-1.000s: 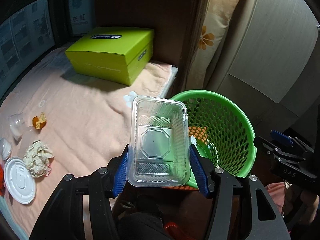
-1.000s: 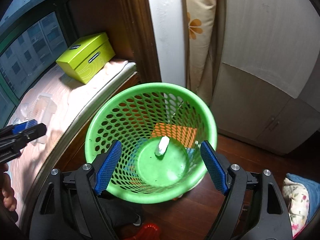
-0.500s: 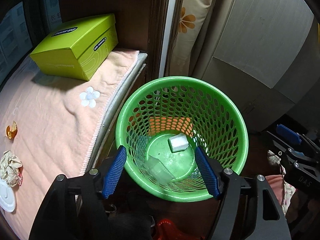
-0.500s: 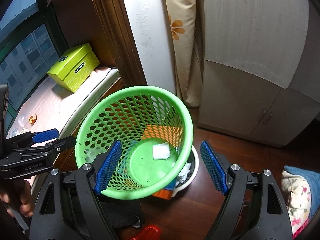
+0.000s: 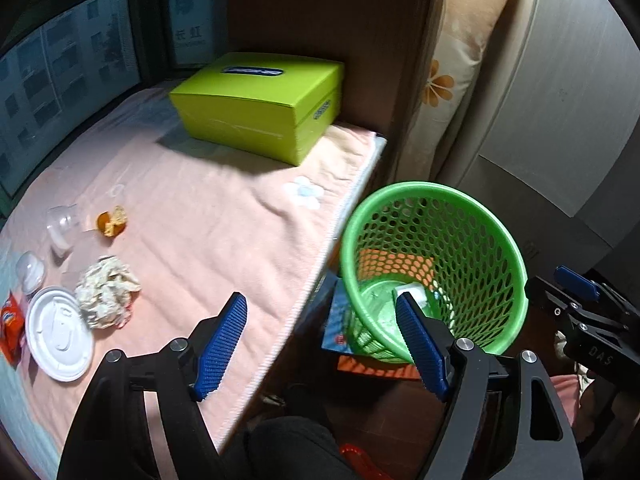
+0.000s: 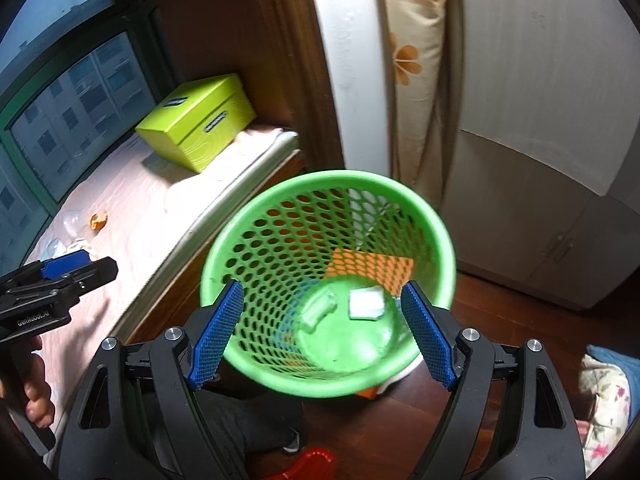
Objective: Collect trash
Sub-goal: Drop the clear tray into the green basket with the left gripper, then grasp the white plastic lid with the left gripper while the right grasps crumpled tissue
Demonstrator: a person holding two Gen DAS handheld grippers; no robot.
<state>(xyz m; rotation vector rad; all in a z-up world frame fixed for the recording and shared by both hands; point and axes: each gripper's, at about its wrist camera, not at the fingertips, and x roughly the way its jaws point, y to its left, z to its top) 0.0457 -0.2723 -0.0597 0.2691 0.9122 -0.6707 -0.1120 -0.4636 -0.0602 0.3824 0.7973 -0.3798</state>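
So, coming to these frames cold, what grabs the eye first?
The bright green basket on the floor beside the bed, with a clear tray and a white scrap at its bottom. Next, the lime box at the far end of the pink blanket, and the trash at its near left: crumpled paper and a white lid.

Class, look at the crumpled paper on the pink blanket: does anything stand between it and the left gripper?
Nothing visible does. The crumpled paper lies on bare pink blanket, left of the left gripper, whose empty jaws are opening. The white lid sits beside it, not between.
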